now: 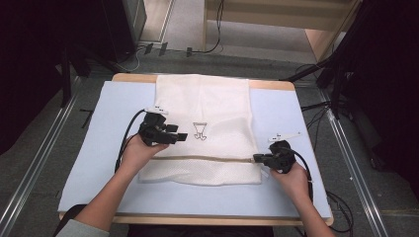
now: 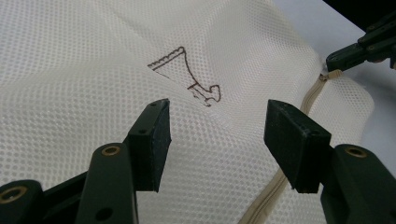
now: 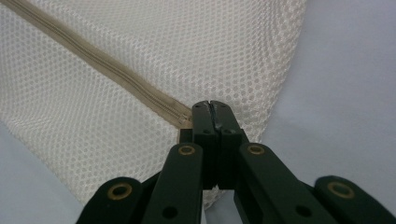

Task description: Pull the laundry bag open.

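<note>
While the right gripper pinches its zipper, the mesh bag shows an unreadable brown mark.

I see my left gripper and right gripper, both black, with brass-coloured rivets, trailing black cables, white tags, and one grey sleeve.

One white mesh bag with one zipper, and two claws: left claw, right claw.
</note>
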A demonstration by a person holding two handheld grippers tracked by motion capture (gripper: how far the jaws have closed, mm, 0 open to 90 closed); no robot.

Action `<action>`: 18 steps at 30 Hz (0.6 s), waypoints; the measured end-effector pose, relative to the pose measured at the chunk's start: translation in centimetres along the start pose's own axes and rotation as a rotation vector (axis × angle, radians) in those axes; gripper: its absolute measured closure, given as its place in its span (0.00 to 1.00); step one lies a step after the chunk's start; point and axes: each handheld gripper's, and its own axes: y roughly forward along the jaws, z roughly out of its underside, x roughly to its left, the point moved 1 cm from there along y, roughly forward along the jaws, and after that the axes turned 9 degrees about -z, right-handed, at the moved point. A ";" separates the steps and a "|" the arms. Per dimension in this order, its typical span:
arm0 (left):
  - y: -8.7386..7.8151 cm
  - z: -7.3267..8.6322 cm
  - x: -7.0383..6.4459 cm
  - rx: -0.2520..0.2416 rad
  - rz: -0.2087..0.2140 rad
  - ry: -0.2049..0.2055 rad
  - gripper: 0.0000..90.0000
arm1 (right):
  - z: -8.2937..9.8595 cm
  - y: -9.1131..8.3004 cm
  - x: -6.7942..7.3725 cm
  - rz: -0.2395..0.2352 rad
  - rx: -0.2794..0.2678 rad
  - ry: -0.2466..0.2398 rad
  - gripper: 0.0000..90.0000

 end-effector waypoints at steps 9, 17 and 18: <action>0.9 -0.3 -1.5 0.008 0.021 0.037 0.46 | -0.1 0.2 0.3 -0.003 -0.005 0.002 1.00; 1.7 -0.5 -2.8 0.009 0.047 0.065 0.46 | -0.5 0.5 1.2 -0.031 -0.014 -0.016 1.00; 1.8 -0.6 -3.0 0.012 0.050 0.071 0.46 | -0.5 0.5 1.3 -0.030 -0.017 -0.028 1.00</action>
